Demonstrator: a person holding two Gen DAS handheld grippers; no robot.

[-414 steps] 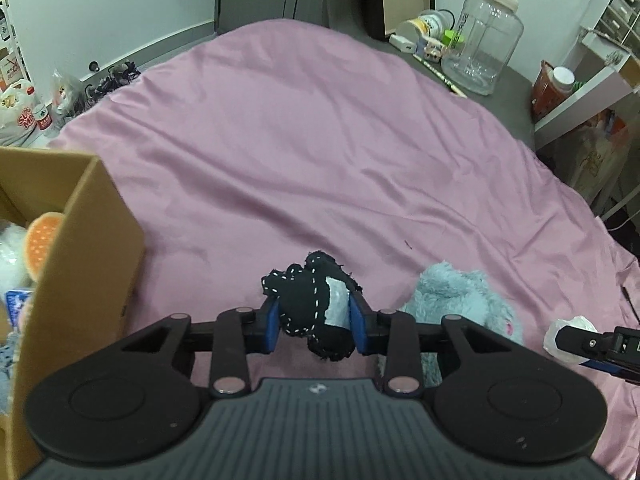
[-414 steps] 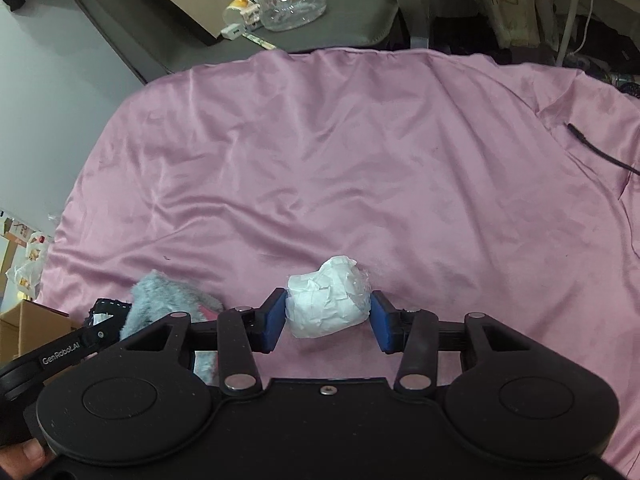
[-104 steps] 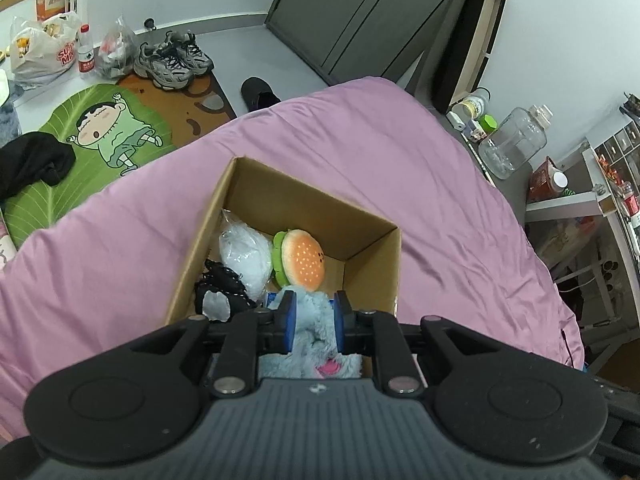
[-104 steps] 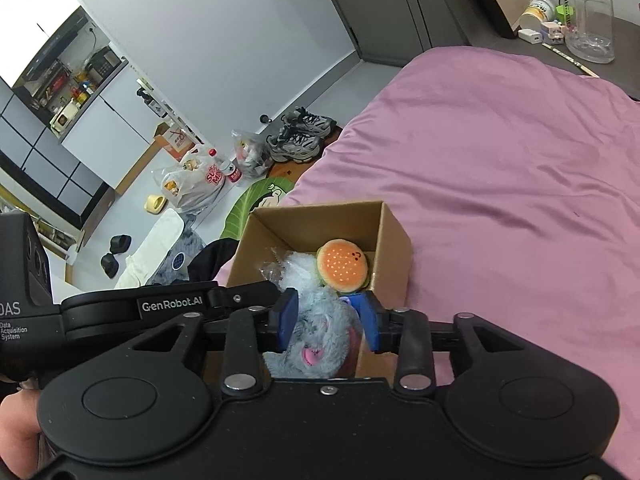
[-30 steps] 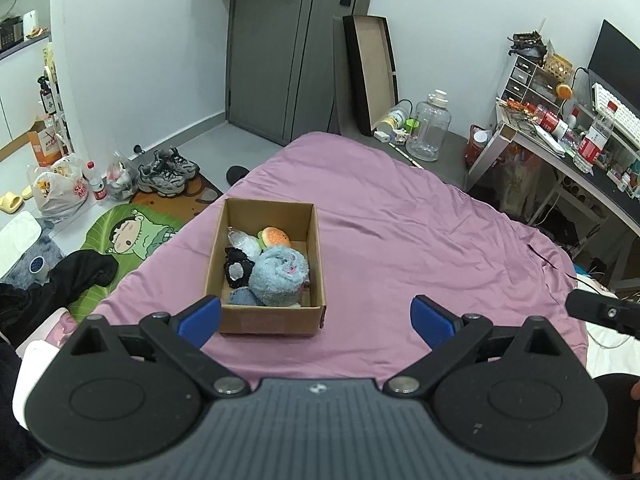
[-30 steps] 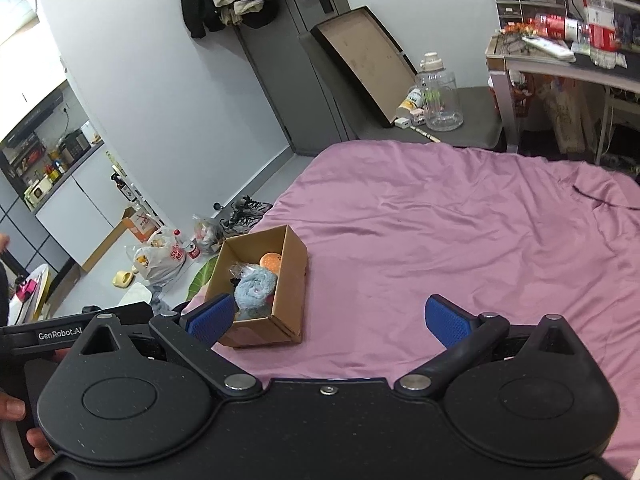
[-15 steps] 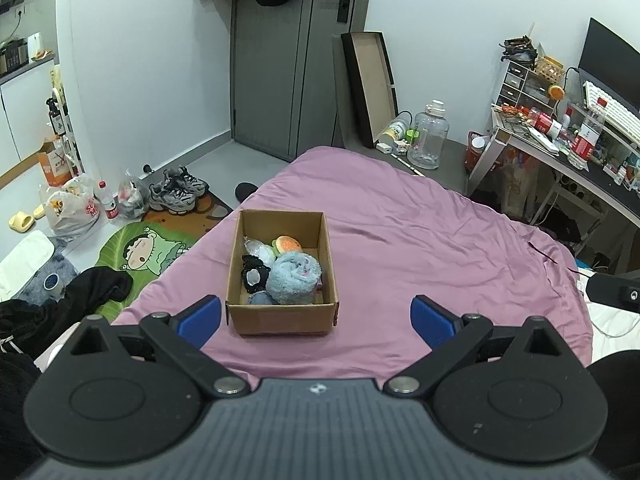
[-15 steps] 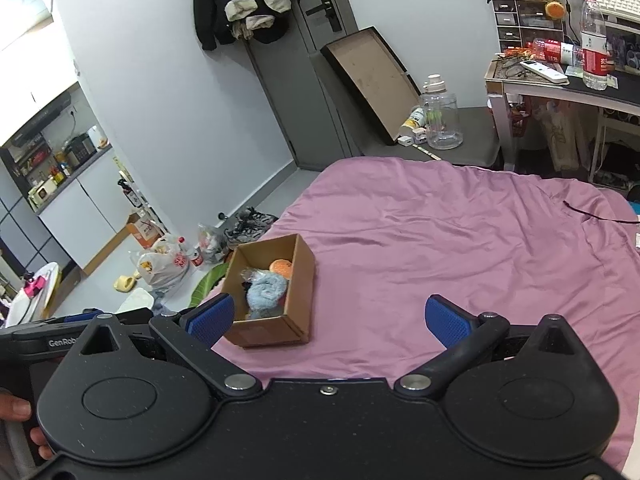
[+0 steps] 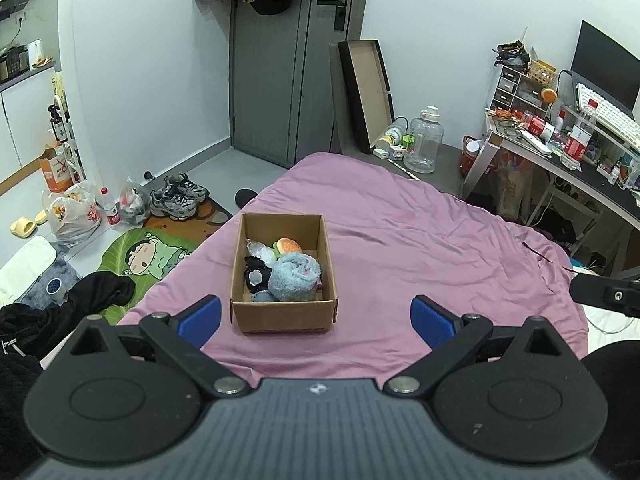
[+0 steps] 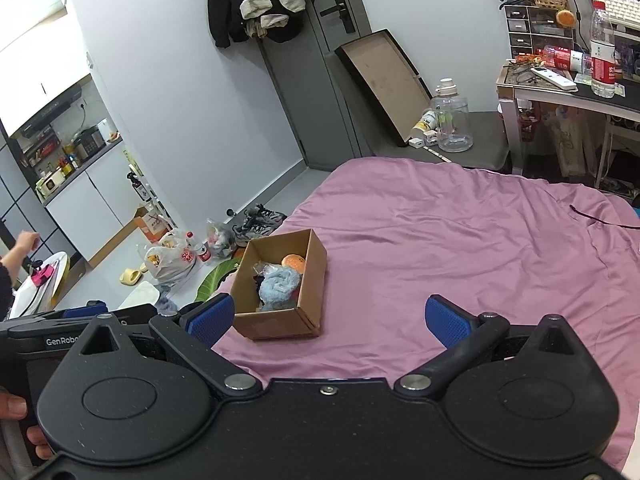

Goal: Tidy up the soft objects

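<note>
A cardboard box point(image 9: 282, 315) stands on the purple bed sheet point(image 9: 420, 248). Inside it lie a light blue plush point(image 9: 294, 277), a burger plush point(image 9: 287, 245), a black stitched soft toy point(image 9: 254, 274) and a white crumpled item point(image 9: 258, 249). The box also shows in the right wrist view point(image 10: 280, 322), with the blue plush point(image 10: 279, 283) and the burger plush point(image 10: 294, 261). My left gripper point(image 9: 316, 322) is open and empty, held well back from the box. My right gripper point(image 10: 328, 318) is open and empty, also far back.
Left of the bed, the floor holds a green cartoon mat point(image 9: 140, 258), sneakers point(image 9: 178, 198), plastic bags point(image 9: 74, 210) and dark clothes point(image 9: 48, 320). A desk point(image 9: 560, 160) with bottles stands at right. A water jug point(image 9: 426, 146) stands past the bed's far end.
Both grippers have drawn further back and up from the box, so it looks smaller. Both stay open and empty. The box and its contents have not moved.
</note>
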